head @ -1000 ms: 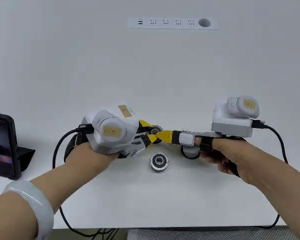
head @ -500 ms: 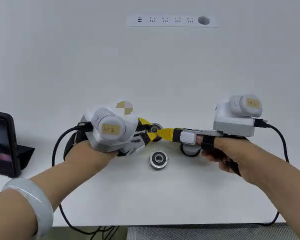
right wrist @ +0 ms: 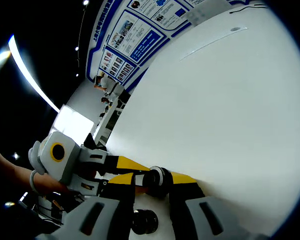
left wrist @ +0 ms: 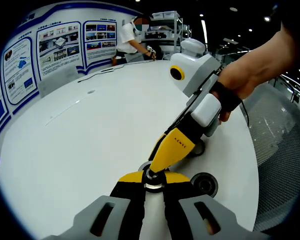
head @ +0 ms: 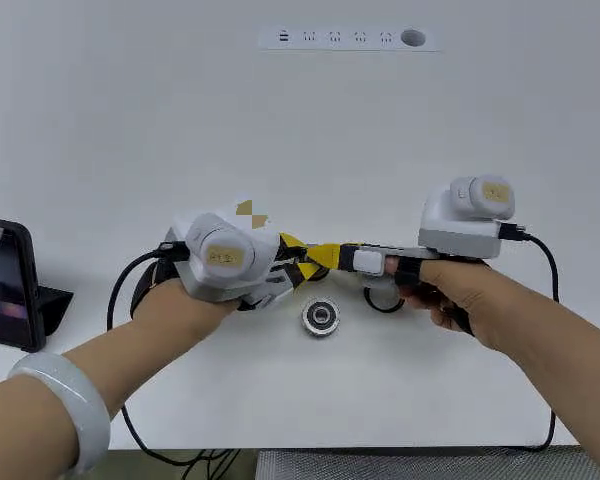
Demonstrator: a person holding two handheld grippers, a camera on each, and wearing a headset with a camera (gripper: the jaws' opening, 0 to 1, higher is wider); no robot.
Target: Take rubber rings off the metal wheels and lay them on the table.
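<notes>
We see one metal wheel (right wrist: 157, 181) held up just above the white table (head: 180, 130), in the middle, near the front edge. Two tools hold it from two sides. The left gripper (left wrist: 150, 179) has its yellow tips closed tight on the wheel, one tip on each side. The right gripper (head: 322, 256) comes in from the other side. Its yellow tips are pinched on the same wheel too. We cannot tell if this wheel has its rubber ring on, because the tips cover much of it.

A second wheel (head: 321, 317) lies flat on the table, just in front of the held one. It is shiny, with a dark middle. Nothing touches it.

One black rubber ring (head: 382, 310) lies flat on the table, under the long part of the right gripper and to the right of the second wheel.

A black cable (head: 115, 300) runs from the left gripper off the front of the table. The person's left wrist has a pale bracelet (head: 65, 400) on it. A dark tablet (head: 5, 290) stands on the left edge of the table. A white power strip (head: 347, 38) lies at the far side, well apart from the wheels.
</notes>
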